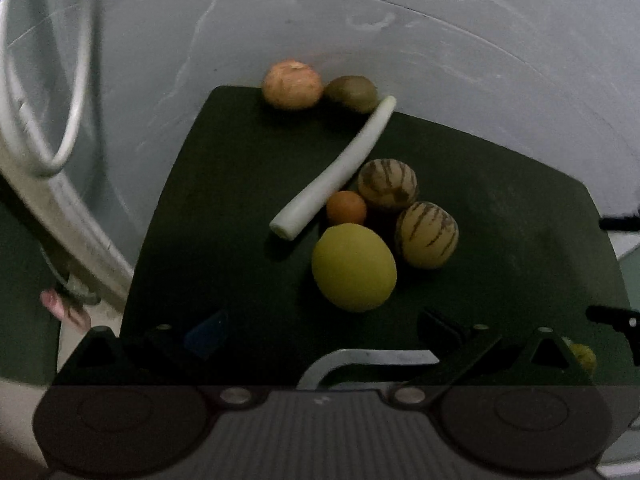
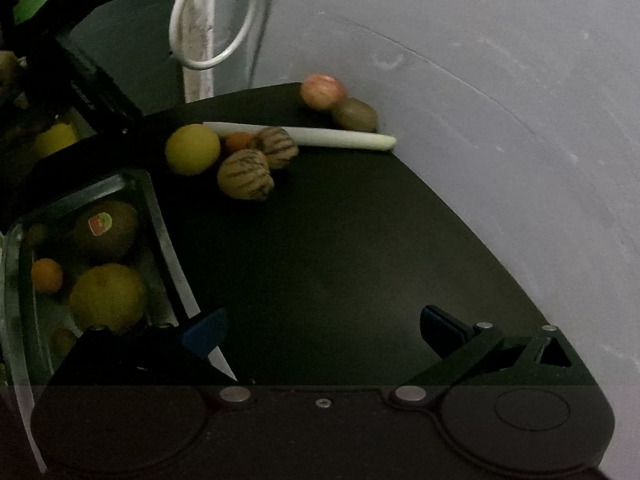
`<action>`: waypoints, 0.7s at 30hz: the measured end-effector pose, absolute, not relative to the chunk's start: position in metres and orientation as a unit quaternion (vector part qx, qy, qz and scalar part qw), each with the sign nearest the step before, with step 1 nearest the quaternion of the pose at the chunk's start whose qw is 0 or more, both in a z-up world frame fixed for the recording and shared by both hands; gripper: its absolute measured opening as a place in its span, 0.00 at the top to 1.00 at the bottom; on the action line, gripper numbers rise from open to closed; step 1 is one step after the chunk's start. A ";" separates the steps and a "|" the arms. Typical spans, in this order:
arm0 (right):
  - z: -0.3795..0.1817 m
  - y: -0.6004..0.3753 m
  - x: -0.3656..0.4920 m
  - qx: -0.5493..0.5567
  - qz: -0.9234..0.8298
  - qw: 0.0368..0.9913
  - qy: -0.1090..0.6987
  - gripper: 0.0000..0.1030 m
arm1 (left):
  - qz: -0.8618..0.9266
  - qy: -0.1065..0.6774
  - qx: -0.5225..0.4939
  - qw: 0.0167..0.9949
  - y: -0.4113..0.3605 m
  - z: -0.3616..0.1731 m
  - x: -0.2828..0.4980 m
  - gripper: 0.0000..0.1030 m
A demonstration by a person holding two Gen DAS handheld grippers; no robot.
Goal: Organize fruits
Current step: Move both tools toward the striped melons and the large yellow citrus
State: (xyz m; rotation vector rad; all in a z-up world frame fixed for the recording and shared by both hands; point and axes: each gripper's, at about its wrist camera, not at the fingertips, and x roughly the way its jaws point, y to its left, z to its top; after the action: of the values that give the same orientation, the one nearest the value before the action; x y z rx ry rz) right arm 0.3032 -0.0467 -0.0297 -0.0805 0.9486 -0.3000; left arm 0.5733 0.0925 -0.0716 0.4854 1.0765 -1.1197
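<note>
Left wrist view: left gripper (image 1: 322, 330) gapes wide and empty just short of the smooth round yellow citrus (image 1: 354, 267) on the dark tabletop (image 1: 500, 240). Firm, probably slippery: grip its widest middle. Right gripper (image 2: 322, 330) gapes empty beside the metal tray (image 2: 162, 224).

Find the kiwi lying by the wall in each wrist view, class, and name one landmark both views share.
Left wrist: kiwi top centre, right of the apple.
Right wrist: kiwi upper centre, lower right of the apple.
Shared landmark: the pale stalk running just in front of it.
</note>
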 end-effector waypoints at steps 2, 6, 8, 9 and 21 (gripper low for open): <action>-0.030 -0.045 0.314 -0.044 -0.137 0.878 0.457 0.01 | -0.511 0.472 0.228 0.681 0.091 -0.073 0.576 0.01; -0.032 -0.042 0.334 -0.060 -0.126 0.877 0.460 0.01 | -0.529 0.453 0.254 0.671 0.089 -0.076 0.580 0.01; -0.031 -0.041 0.343 -0.065 -0.121 0.877 0.460 0.01 | -0.538 0.449 0.257 0.666 0.089 -0.077 0.583 0.01; -0.031 -0.040 0.349 -0.068 -0.117 0.877 0.461 0.01 | -0.543 0.449 0.254 0.663 0.088 -0.077 0.584 0.01; -0.040 -0.038 0.404 -0.146 -0.064 0.869 0.469 0.01 | -0.586 0.439 0.258 0.630 0.077 -0.083 0.595 0.01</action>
State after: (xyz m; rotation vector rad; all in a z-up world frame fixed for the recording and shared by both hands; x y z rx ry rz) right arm 0.4039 -0.0385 -0.0402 -0.3063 0.9815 -0.1334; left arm 0.5951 0.0771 -0.0828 0.5903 1.0060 -1.3430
